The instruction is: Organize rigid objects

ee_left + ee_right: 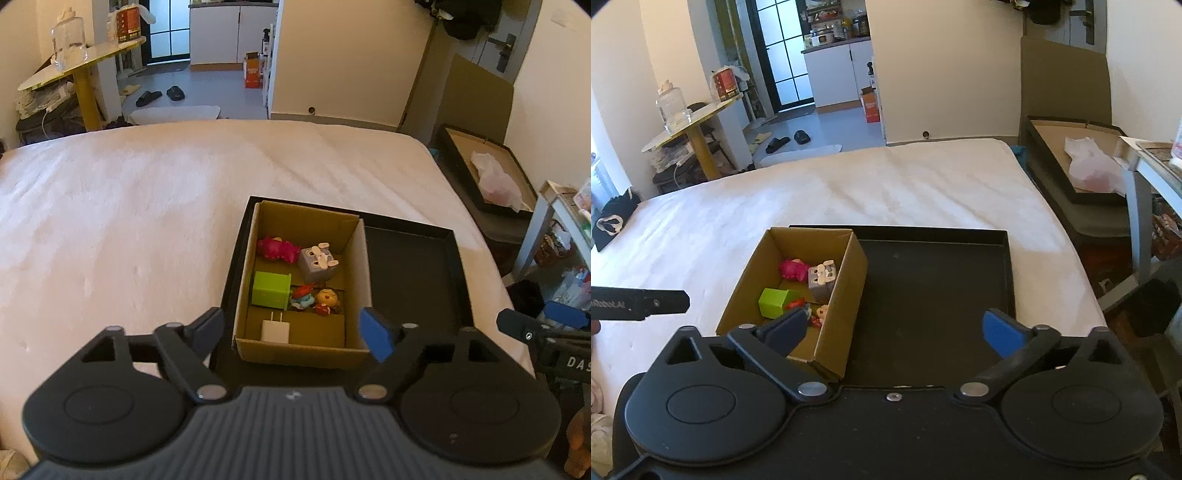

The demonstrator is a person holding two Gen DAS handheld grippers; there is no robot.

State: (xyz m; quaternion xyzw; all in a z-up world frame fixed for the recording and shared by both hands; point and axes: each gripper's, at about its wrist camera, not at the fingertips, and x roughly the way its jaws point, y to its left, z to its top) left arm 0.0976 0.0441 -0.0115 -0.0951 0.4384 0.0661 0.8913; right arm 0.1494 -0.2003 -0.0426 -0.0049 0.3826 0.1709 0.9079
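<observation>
In the right wrist view, the near part of the cardboard box (827,302) is covered by a dark finger of the right gripper (901,328), so the white charger (275,330) is hidden there and the 2 small figures are only partly seen. The left gripper (295,328) is cut off at the bottom edge of its own view.

1 cardboard box is seen standing in the left part of 1 black tray (413,280) on the white bed (129,206). Inside it 6 objects are counted: 1 pink toy (277,249), 1 grey cube toy (317,264), 1 green block (270,290), 1 red-and-blue figure (302,297), 1 orange-faced figure (327,300) and the charger with 2 prongs. The rest of the tray is bare.

Both grippers are spread wide and released; nothing is held between the fingers of either.
</observation>
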